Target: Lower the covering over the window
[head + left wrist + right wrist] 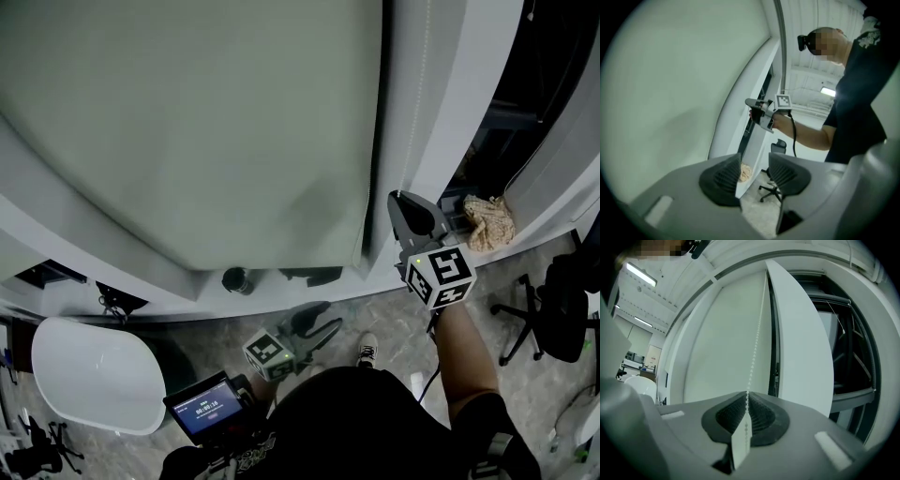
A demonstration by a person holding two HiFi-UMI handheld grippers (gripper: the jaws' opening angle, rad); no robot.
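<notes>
A pale grey-green roller blind (187, 122) hangs over the window and fills the upper left of the head view. Its white bead chain (423, 75) drops along the frame at the blind's right edge. My right gripper (397, 200) is shut on that bead chain (758, 329), which runs down between the closed pads, with a white tag (740, 442) hanging below them. My left gripper (328, 317) is lower, in front of the sill, apart from blind and chain. Its jaws stand open with nothing between them (754, 171), and it looks toward the right gripper (759, 111).
On the sill (309, 298) lie a crumpled beige cloth (489, 221) at the right and a dark round cup (236, 279) under the blind. A white rounded table (94, 375) stands at the lower left, an office chair (553, 309) at the right, and a small lit screen (206, 408) near my body.
</notes>
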